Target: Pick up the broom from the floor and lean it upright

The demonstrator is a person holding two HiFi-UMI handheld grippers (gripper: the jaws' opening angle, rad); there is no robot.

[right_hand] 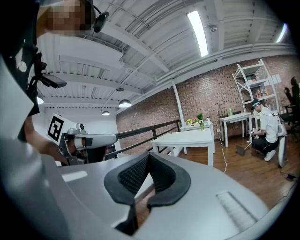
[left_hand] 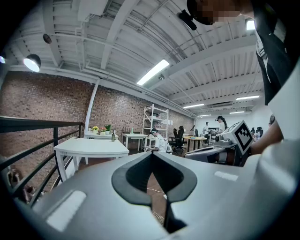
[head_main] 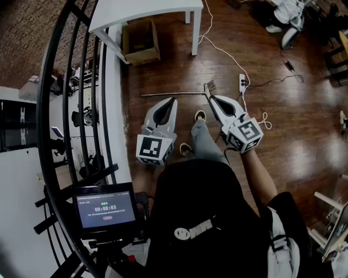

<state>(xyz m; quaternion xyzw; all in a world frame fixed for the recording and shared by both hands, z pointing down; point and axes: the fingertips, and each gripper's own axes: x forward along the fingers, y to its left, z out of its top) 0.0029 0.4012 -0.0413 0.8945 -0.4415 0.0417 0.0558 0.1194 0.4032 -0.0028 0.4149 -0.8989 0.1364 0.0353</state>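
Broom is lying flat on the wood floor, upper centre of frame, bristles right, just past both tips. Likely best: opening the jaws first, lowering, clamping the handle near the head, then swinging upright. Count: one desk, one broom, two grippers. Left hand-held gripper and right hand-held gripper are both fully closed, holding nothing.

The right gripper partly covers the broom's head.

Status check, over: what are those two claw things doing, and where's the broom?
Left gripper and right gripper: jaws shut, empty. Broom flat on floor just ahead, not lifted. Power strip lies near its bristles.
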